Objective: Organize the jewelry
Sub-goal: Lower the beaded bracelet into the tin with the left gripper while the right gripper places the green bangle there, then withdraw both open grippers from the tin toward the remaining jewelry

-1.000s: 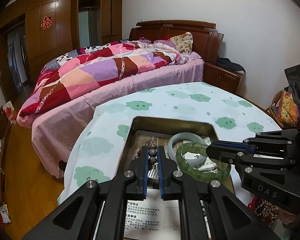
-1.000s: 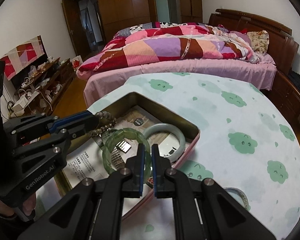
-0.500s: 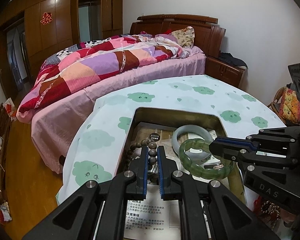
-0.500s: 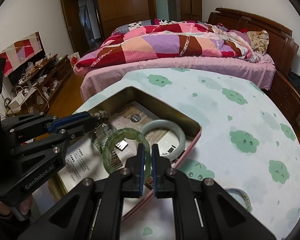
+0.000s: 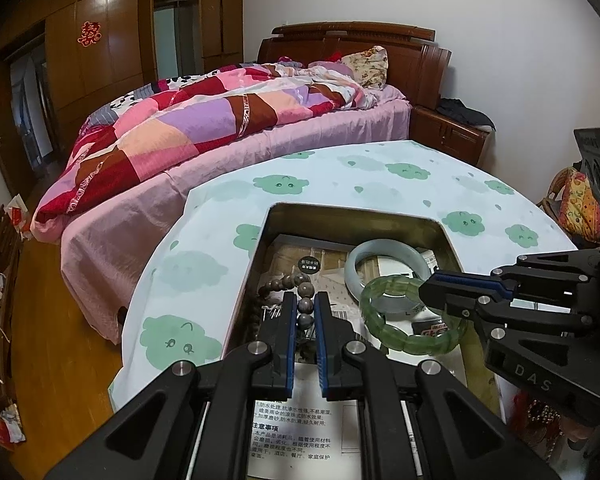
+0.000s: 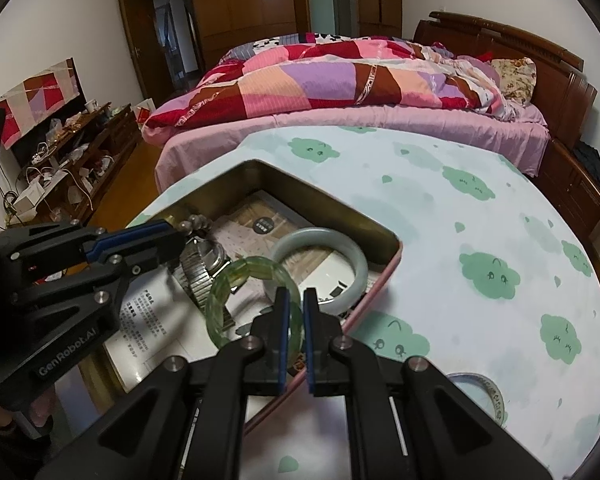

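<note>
Left wrist: round, glassy green bracelet [image 5: 414, 320], translucent.

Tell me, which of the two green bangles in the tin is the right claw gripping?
The segmented, translucent darker green bangle; the right claw pinches its rim. The smooth, pale milky one lies untouched beside it in the tin.

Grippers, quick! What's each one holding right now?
Left gripper: closed on the brown bead bracelet.
Right gripper: closed on the green bangle.
</note>
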{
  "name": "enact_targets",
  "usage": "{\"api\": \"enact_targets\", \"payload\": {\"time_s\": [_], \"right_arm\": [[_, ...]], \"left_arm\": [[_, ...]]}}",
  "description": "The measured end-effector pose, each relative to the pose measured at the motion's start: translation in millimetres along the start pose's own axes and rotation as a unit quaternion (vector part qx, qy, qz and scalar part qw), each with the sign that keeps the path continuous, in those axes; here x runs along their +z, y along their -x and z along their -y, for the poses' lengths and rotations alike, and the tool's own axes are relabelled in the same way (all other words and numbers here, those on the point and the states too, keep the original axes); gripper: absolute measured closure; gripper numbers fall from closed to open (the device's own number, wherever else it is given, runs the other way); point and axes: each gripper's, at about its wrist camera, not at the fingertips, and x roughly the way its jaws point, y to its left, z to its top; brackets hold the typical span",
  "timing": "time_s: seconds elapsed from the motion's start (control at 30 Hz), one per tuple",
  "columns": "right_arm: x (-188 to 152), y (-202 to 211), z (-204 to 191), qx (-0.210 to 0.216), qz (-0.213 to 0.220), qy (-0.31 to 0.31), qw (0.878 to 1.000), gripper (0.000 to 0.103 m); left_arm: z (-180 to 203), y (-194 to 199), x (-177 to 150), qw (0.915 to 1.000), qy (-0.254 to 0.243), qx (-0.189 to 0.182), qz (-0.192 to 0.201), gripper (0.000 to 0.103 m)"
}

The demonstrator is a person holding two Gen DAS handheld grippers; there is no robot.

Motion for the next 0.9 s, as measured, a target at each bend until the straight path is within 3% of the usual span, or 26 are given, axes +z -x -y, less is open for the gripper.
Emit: {"api": "enact_targets", "payload": {"time_s": [0.3, 0.37, 0.43, 0.47, 0.67, 0.7, 0.73, 0.77, 0.9], "right_arm": [[-0.5, -1.5, -0.1, 0.003, 0.001, -0.001, 1.000, 0.091], [-0.3, -1.0, -0.8, 0.004, 0.003, -0.003, 1.000, 0.091], [-0.8, 0.2, 0.2, 0.007, 0.006, -0.008, 1.000, 0.088], [-1.2, 1.6, 0.6, 0.009, 0.006, -0.010, 1.000, 0.088], [-5.8, 18.7, 7.4, 0.014, 0.023, -0.020, 0.999, 0.086], [-7.0, 22.0, 8.7, 0.011, 0.026, -0.021, 0.999, 0.079], [-7.3, 23.3, 10.6, 0.005, 0.025, -0.021, 0.999, 0.067], [-9.7, 25.7, 13.1, 0.001, 0.026, -0.023, 0.999, 0.062], [-19.1, 31.9, 26.4, -0.005, 0.022, -0.033, 0.999, 0.060]], "left_arm": [[2.4, -1.6, -0.2, 1.0000, -0.006, 0.000, -0.006, 0.092], [2.7, -1.0, 0.1, 0.9999, -0.008, 0.007, -0.009, 0.078], [3.8, 3.4, 0.2, 0.9998, -0.011, 0.016, 0.001, 0.043], [4.2, 8.5, -0.2, 0.9997, -0.011, 0.020, 0.013, 0.039], [-0.9, 18.5, -2.7, 0.9994, -0.003, 0.026, 0.022, 0.038], [-1.7, 18.8, -4.0, 0.9994, 0.000, 0.028, 0.021, 0.038], [-1.5, 19.0, -4.7, 0.9994, 0.002, 0.029, 0.020, 0.038], [-1.6, 19.1, -6.2, 0.9994, 0.006, 0.030, 0.018, 0.038], [2.0, 21.4, -11.7, 0.9994, 0.014, 0.027, 0.016, 0.038]]}}
